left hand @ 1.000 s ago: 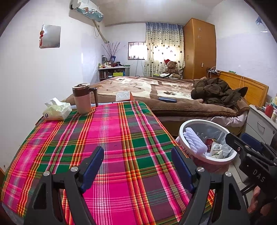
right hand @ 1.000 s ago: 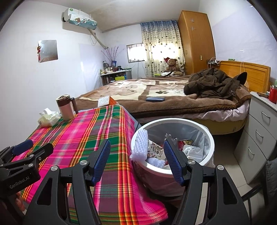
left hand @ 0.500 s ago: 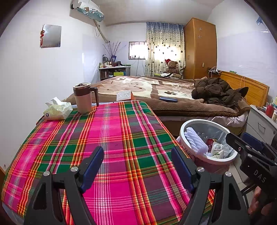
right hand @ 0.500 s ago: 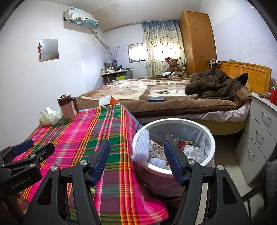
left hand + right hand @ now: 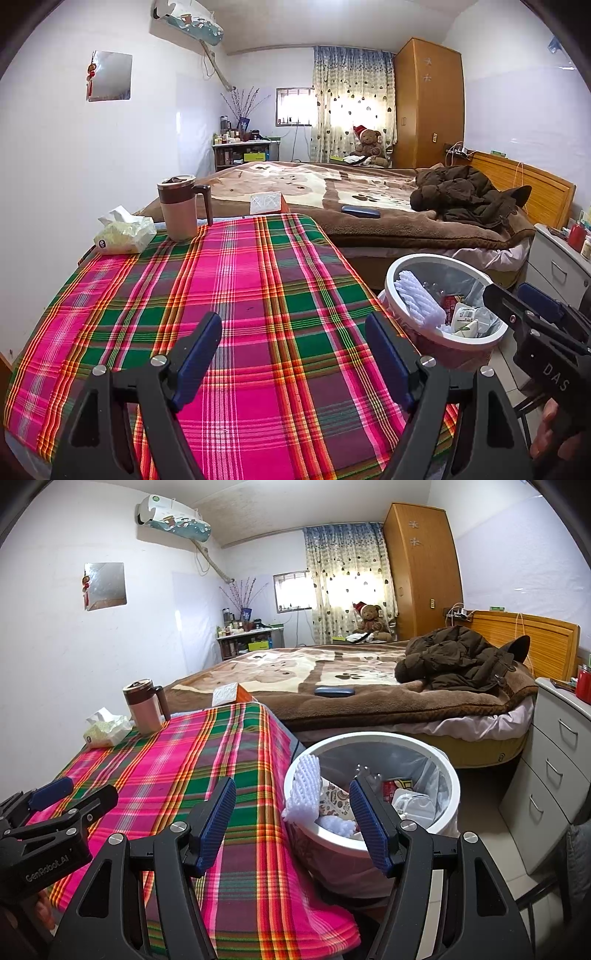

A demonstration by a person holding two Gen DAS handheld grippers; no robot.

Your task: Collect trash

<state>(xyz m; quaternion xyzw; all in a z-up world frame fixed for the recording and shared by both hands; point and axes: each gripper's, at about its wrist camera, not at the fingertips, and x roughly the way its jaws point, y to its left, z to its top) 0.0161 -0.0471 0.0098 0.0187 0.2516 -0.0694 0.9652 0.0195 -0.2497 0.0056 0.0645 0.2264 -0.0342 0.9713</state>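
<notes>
Trash (image 5: 373, 801) is seen gathered inside a white bin (image 5: 448, 771) lined with a clear bag, set on the floor just beside the table's right edge, between table and bed (image 5: 369, 686). White foam netting (image 5: 304, 790), a red can and crumpled wrappers are noted in it. Right gripper (image 5: 293, 821) is held spread and empty above the bin's near rim. Left gripper (image 5: 293, 352) is held spread and empty over the plaid tablecloth (image 5: 240, 295). At the table's far end a mug (image 5: 179, 206) and a tissue pack (image 5: 123, 230) are seen side by side. A dark jacket (image 5: 461, 657) is observed lying on the bed.
</notes>
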